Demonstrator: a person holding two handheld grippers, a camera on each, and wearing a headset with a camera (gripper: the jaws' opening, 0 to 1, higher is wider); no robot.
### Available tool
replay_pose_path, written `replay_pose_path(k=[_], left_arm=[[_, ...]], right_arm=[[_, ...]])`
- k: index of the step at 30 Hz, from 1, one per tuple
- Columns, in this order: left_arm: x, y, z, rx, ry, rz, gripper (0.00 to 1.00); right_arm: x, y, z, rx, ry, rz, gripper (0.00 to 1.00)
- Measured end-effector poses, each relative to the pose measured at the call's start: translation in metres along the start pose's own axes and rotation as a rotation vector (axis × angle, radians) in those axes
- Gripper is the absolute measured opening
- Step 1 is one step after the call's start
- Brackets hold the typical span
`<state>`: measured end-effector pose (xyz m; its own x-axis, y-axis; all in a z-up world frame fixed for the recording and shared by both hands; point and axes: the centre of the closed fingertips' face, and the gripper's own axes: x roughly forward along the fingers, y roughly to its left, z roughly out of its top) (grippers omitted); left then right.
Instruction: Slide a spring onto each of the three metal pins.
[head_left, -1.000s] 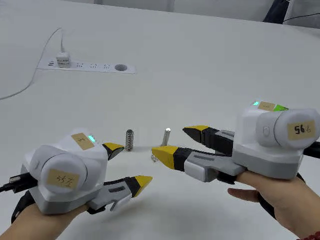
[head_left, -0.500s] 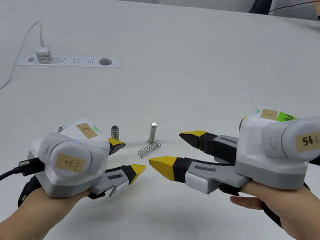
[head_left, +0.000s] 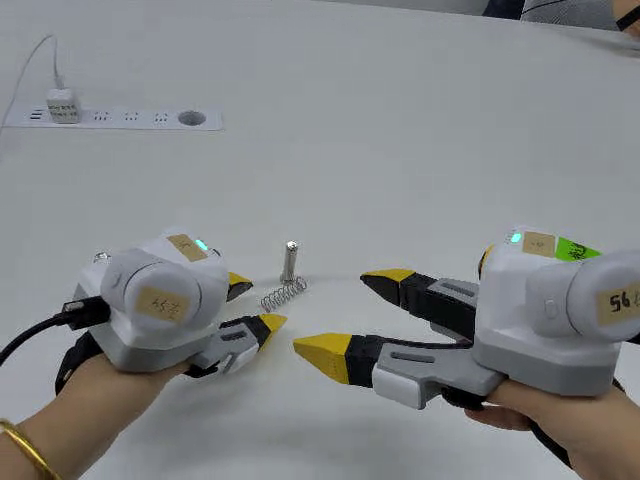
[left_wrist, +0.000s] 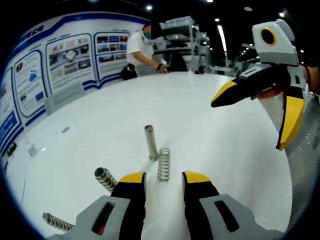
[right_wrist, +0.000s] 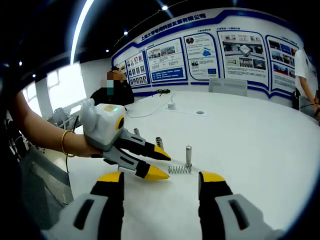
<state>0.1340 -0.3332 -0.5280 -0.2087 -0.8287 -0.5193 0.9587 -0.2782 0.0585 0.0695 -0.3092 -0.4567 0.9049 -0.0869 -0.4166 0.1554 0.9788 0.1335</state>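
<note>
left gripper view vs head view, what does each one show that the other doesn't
The left gripper view adds a sprung pin, another sprung pin, wall posters and a person at the table's far end. The head view adds a power strip with a white charger plugged in. Shared: the bare metal pin standing upright, the loose spring lying beside it, and the left hand-held gripper and right hand-held gripper, both open.

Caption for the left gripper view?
Open left gripper faces a loose spring lying beside a bare upright metal pin; right gripper open opposite.
</note>
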Motion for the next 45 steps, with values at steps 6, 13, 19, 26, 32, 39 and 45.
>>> replay_pose_path(k=[6, 13, 19, 26, 32, 39, 45], left_arm=[[0.009, -0.002, -0.001, -0.038, 0.013, -0.017, 0.23], [0.014, -0.003, -0.007, -0.043, 0.051, -0.015, 0.20], [0.014, -0.002, -0.004, -0.062, 0.041, -0.014, 0.11], [0.011, -0.008, -0.006, -0.083, 0.048, -0.033, 0.10], [0.003, -0.013, -0.006, -0.053, 0.052, -0.042, 0.10], [-0.014, -0.014, 0.004, -0.036, 0.017, -0.034, 0.10], [-0.032, -0.015, 0.011, -0.151, -0.047, -0.030, 0.10]], right_arm=[[-0.002, -0.001, -0.003, -0.011, 0.012, -0.011, 0.61], [-0.003, 0.000, -0.007, -0.013, 0.020, -0.008, 0.64], [-0.005, 0.000, -0.010, 0.000, 0.026, -0.013, 0.66], [-0.006, -0.002, -0.007, 0.018, 0.018, -0.029, 0.66], [-0.007, -0.001, -0.006, 0.023, 0.020, -0.029, 0.66], [-0.009, -0.007, 0.002, 0.072, -0.009, -0.051, 0.64], [-0.009, -0.011, 0.009, 0.129, -0.034, -0.062, 0.62]])
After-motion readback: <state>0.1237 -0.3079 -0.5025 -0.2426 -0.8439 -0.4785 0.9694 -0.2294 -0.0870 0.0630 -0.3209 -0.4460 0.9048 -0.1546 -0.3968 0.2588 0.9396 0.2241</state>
